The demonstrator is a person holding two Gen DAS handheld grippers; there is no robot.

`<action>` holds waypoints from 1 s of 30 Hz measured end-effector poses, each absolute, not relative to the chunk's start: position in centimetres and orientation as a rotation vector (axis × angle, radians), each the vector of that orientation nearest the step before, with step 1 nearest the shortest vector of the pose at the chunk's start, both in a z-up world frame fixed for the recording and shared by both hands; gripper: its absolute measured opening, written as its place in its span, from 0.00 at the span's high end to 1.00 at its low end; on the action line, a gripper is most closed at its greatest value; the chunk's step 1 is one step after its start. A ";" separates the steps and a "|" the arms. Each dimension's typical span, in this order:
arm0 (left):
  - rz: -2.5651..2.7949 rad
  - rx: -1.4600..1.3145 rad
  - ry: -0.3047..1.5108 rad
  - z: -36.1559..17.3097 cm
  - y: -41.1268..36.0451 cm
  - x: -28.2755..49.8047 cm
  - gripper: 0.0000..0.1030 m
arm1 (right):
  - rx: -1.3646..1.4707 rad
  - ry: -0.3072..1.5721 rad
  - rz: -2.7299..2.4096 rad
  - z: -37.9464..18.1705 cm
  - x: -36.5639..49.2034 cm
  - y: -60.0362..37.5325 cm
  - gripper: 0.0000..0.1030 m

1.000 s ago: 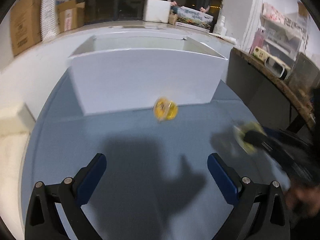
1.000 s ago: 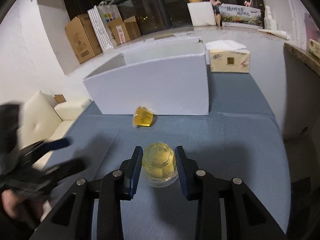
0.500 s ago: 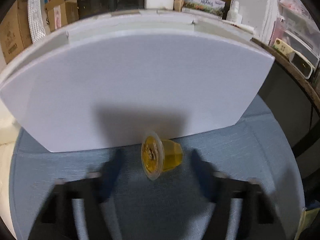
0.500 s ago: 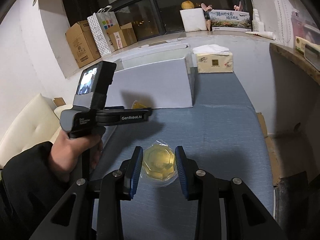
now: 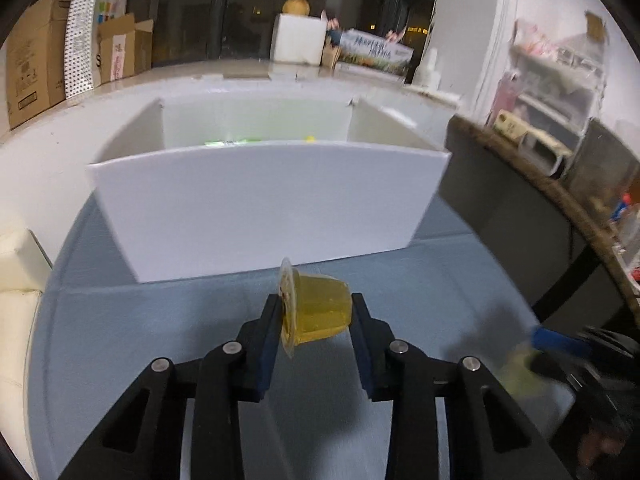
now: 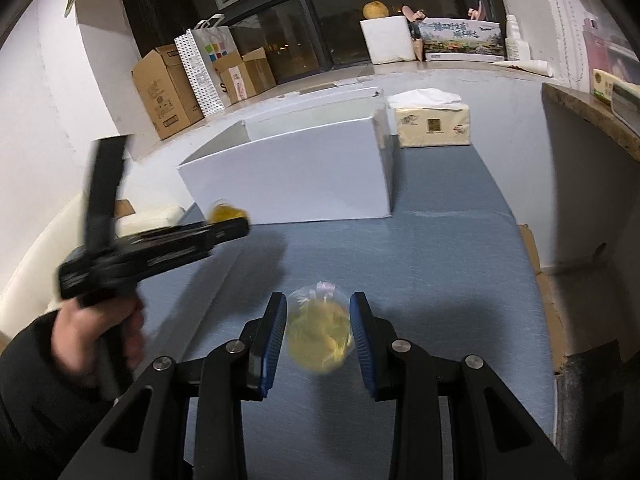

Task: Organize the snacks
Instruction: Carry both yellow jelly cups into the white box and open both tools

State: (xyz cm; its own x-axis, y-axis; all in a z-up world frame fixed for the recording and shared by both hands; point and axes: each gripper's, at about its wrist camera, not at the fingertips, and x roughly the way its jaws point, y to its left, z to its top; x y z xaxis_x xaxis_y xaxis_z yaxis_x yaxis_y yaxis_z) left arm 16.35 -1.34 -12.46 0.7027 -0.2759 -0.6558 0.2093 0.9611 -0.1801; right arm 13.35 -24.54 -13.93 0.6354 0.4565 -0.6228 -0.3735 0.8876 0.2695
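While both tools grip jelly cups (image 5: 316,311), white box (image 5: 264,204) near.

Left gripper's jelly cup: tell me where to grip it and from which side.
Grip the jelly cup across its length, one pad on the flat foil lid, the other on the narrow base, coming in level from the near side. It lies sideways, lid facing left, so the tapered walls would likely slip. The left gripper is clamped exactly so.

Materials and finishes

White box (image 5: 260,204): smooth matt board. Worktop (image 6: 440,264): blue-grey cloth, fine weave, matt. Jelly cup (image 5: 316,312): clear glossy plastic, yellow fill. Left hand-held gripper (image 5: 316,320): matt black plastic, ribbed blue pads (image 6: 276,328), bright metal pivots.
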 end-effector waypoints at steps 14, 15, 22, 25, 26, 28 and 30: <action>-0.268 -0.133 0.737 -13.4 1.7 11.8 0.64 | 0.020 0.767 0.493 -15.8 12.0 -21.4 0.18; -0.272 -0.134 0.740 -13.5 1.5 11.7 0.64 | 0.011 0.785 0.482 -16.4 11.9 -21.2 0.18; -0.293 -0.134 0.732 -13.4 1.2 11.0 0.64 | 0.048 0.855 0.476 -19.0 11.3 -20.4 0.33; -0.296 -0.133 0.728 -13.2 1.1 10.8 0.64 | 0.064 0.861 0.454 -19.5 12.2 -20.3 0.34; -0.296 -0.133 0.727 -13.2 1.1 10.8 0.64 | 0.077 0.866 0.456 -19.7 12.6 -20.3 0.39; -0.302 -0.136 0.726 -13.1 1.2 10.8 0.64 | 0.095 0.856 0.452 -19.7 13.2 -20.3 0.51; -0.308 -0.134 0.724 -13.1 1.2 10.7 0.64 | 0.106 0.853 0.465 -19.7 13.3 -20.3 0.51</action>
State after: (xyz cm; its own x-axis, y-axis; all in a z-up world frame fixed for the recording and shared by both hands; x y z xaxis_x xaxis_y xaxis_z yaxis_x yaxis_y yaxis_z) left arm 10.66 1.22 -13.09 0.7065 -0.3220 -0.6301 0.2303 0.9466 -0.2255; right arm 13.33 -20.28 -19.69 0.5649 0.4360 -0.7006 -0.3528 0.8951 0.2726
